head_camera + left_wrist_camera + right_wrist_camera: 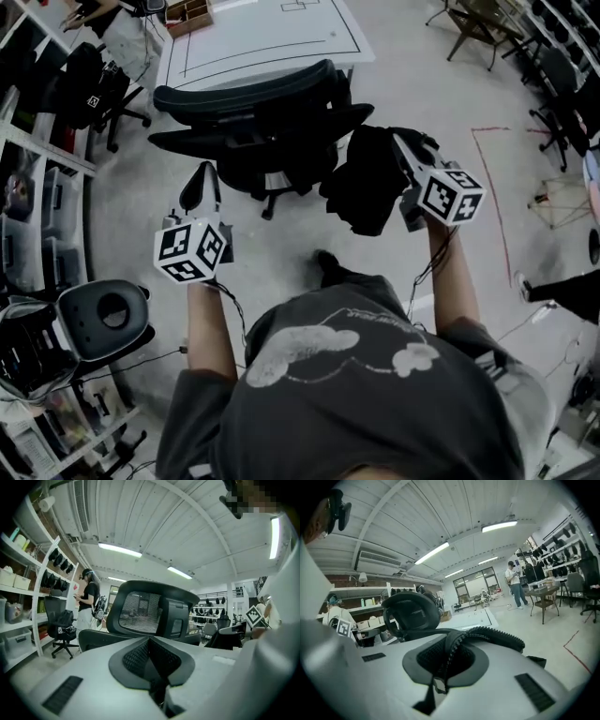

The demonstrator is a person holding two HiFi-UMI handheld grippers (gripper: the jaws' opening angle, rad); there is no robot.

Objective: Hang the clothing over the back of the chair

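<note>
Pinching the black clothing (367,183) in the right gripper (404,148), jaws clamped on ribbed fabric, just right of the chair (253,112).
Hanging bunched beside the chair back's right edge. Left gripper (200,180) pressed together, empty, near the seat's left side. Bare floor (412,84) open to the right.

Workshop clutter around us

We see a white table (272,42) marked with black lines, a compartmented wooden box (187,14) at its corner, storage shelves (47,150) at left, red tape (487,187) on the floor, and a person (86,604) standing by shelving.
</note>
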